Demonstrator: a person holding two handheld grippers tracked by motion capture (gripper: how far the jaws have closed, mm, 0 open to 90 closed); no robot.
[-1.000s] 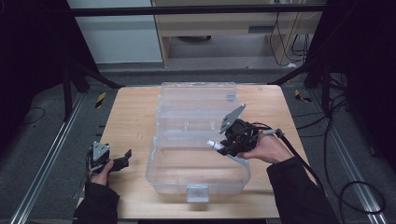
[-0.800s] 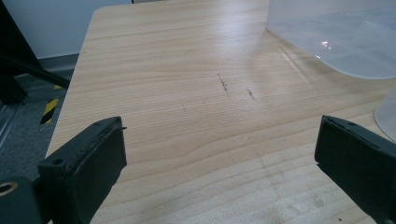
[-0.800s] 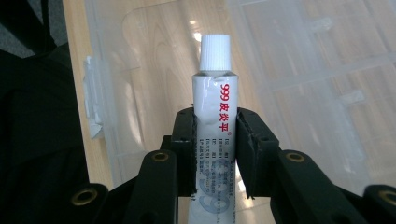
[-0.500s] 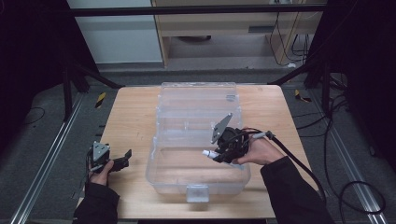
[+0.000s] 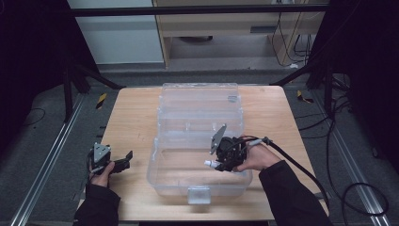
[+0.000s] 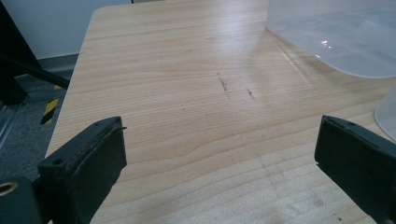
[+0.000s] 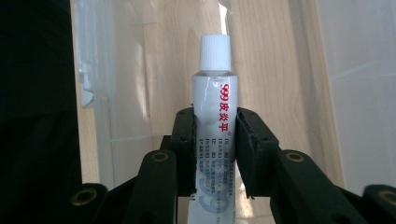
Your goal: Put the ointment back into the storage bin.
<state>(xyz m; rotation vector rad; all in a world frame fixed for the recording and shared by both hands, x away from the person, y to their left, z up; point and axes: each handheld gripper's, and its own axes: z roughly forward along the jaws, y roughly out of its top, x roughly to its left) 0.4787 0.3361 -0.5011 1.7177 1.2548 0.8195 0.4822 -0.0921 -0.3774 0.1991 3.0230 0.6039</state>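
White tube (image 7: 214,116) over clear open box (image 5: 197,141)

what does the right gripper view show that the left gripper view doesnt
Right gripper view: the right gripper shut on a white tube with a ribbed white cap and red print, its jaws pressing on both sides of it, clear plastic behind.

Left gripper view: the left gripper with its jaws wide apart and nothing between them, bare scuffed tabletop ahead, grey floor and a yellow-black strip past the table's edge.

Both: the wooden table and part of the clear plastic box.
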